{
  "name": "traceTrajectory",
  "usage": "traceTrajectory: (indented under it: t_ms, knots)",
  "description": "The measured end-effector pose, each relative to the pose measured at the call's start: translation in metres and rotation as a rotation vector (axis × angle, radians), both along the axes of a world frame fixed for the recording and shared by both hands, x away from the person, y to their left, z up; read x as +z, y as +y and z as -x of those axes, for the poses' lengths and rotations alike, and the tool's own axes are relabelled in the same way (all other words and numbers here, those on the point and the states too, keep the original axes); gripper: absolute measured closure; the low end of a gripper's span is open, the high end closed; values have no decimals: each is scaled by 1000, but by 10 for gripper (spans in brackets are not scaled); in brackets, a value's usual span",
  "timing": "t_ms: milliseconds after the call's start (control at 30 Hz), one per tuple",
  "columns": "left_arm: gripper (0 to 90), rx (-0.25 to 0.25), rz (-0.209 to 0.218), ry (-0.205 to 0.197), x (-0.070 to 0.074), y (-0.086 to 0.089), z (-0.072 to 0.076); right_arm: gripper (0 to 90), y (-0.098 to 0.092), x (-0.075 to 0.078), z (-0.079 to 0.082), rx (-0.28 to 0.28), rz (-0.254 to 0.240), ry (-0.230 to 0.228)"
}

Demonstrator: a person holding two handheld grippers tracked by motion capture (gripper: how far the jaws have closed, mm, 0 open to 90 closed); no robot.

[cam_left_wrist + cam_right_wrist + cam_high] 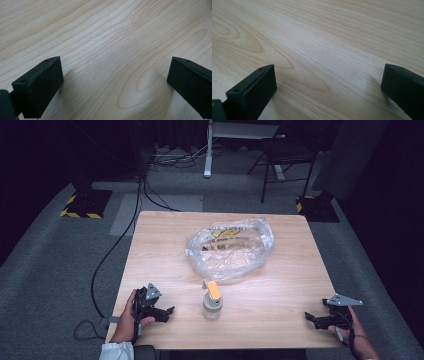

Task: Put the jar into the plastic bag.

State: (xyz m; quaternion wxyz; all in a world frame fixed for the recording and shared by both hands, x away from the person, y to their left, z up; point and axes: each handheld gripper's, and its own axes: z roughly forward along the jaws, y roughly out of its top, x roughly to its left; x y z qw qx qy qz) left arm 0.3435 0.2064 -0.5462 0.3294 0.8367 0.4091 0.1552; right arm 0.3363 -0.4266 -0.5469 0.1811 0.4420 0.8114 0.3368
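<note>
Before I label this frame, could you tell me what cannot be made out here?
- Print on the clear plastic bag: high view, too small and crumpled to read.
- Contents of the small bottle with the orange cap: high view, too small.
- Right hand: high view, cut off by the bottom edge.

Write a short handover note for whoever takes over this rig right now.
Left gripper: open, empty, low over the table near its front left.
Right gripper: open, empty, at the front right.
Small bottle with orange cap: upright, front centre, between the grippers, untouched.
Clear plastic bag: crumpled behind the bottle, apart from it.
Done: nothing visible. Left: everything; probably grasp the bottle or bag first.
</note>
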Motion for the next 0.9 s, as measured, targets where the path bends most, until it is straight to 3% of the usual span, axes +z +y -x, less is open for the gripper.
traceTrajectory:
  t_ms: [900]
  knots:
    - [13,-20,-23,14,3,0,0,1,1,0,1,-16,-1,-1]
